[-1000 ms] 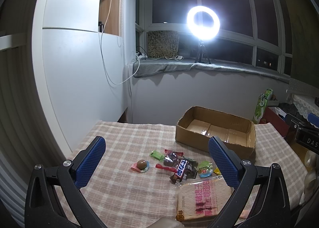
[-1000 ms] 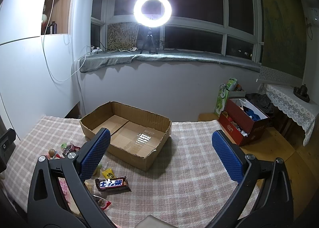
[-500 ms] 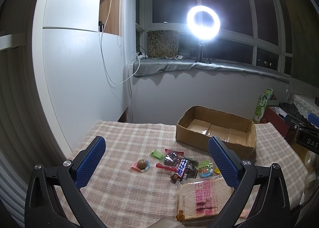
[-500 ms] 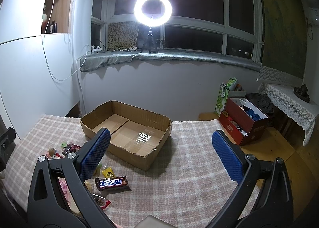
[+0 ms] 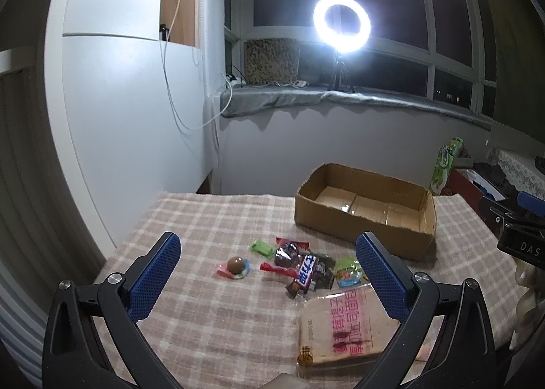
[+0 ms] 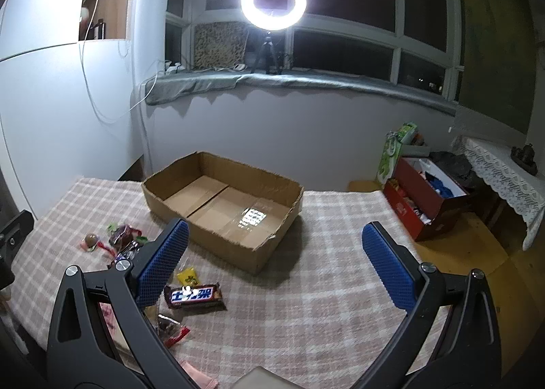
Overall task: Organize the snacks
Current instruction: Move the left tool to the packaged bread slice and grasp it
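Wrapped snacks [image 5: 303,266] heaped beside cardboard box [image 5: 366,215].

Surface [image 5: 211,219]: covered by a pink-and-cream checked cloth, running ahead of both tongs.
Cardboard box [image 5: 361,229]: sat open-topped on the cloth, beyond the left tongs' right finger and ahead of the right tongs' left finger.
Bread packet [image 5: 340,327]: lay flat, close in by the left tongs' right finger.
Chocolate bar [image 6: 194,297]: lay just right of the right tongs' left finger, near the box's front wall.
Round chocolate [image 5: 235,264]: sat on a pink wrapper, between the left tongs' fingers.
Green sweet [image 5: 262,247]: lay just beyond it.
Small yellow packet [image 6: 188,276]: lay between the chocolate bar and the box.
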### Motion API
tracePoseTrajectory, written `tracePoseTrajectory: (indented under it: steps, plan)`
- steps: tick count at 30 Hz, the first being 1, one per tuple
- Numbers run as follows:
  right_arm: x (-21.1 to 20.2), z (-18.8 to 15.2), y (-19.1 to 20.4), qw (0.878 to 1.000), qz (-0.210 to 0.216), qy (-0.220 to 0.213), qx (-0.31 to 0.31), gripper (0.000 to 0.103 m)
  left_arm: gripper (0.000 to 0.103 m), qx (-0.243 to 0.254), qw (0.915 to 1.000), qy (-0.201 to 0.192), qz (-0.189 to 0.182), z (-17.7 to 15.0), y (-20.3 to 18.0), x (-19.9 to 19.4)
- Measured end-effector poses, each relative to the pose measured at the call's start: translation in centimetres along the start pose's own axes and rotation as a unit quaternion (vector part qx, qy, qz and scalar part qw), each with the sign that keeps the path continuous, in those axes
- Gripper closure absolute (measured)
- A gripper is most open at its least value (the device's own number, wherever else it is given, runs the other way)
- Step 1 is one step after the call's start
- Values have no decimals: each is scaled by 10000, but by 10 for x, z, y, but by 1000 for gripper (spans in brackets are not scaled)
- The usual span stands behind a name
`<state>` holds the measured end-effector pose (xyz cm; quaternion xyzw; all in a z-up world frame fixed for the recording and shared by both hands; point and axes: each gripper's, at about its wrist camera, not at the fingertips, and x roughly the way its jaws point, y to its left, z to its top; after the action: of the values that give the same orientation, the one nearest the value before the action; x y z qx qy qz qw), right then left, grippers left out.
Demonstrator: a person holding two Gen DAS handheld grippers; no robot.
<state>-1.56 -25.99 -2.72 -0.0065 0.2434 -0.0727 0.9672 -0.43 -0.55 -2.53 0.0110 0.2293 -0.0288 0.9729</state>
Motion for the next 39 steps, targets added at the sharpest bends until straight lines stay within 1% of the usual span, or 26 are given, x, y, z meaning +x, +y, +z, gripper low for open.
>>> tracePoseTrajectory:
  steps: [2,5,7,9,10,13,15,18,19,21,23,25,26,27,28,30,34,35,39]
  plan:
    - [2,-3,1,10000,59,54,-11,0,1,-5,10000,70,-38,-3,0,2]
    - [4,-5,4,9998,163,122,-30,0,6,-91,9996,225,-134,-8,4,7]
    - [7,-7,6,9993,307,194,-33,4,8,-139,9992,324,-198,-12,6,10]
    - [10,-9,7,9985,451,303,-20,9,15,-217,9982,469,-315,-17,10,14]
    - [13,-11,8,9977,565,380,4,10,17,-283,9972,554,-408,-19,13,16]
    - [20,-17,11,9945,855,591,89,15,25,-629,9910,890,-774,-29,24,25]
    - [24,-20,13,9923,1003,714,99,22,31,-765,9874,1035,-917,-35,28,30]
    - [30,-25,18,9881,1243,905,104,23,35,-878,9823,1214,-1124,-42,29,37]
    - [31,-27,20,9860,1344,980,120,24,36,-941,9799,1278,-1210,-45,30,39]
    - [34,-31,23,9815,1535,1135,145,31,38,-1069,9740,1427,-1395,-51,30,44]
    - [39,-35,27,9763,1719,1305,161,35,39,-1149,9689,1569,-1532,-57,30,48]
    - [44,-41,30,9697,1911,1510,185,36,41,-1206,9642,1684,-1654,-61,28,50]
    - [45,-43,32,9669,1990,1582,209,37,45,-1237,9614,1752,-1724,-63,27,52]
    - [48,-46,35,9634,2082,1671,233,38,47,-1280,9581,1822,-1799,-66,26,53]
    - [51,-49,37,9591,2188,1775,270,39,47,-1321,9556,1868,-1856,-68,26,54]
    - [54,-54,40,9521,2351,1932,314,45,47,-1417,9501,1969,-1960,-72,27,55]
    - [57,-62,49,9411,2602,2134,328,48,52,-1575,9406,2121,-2132,-80,29,59]
    - [58,-64,51,9394,2637,2168,327,50,54,-1608,9387,2148,-2165,-81,29,59]
    - [62,-70,58,9308,2794,2334,343,55,54,-1702,9338,2245,-2204,-87,30,62]
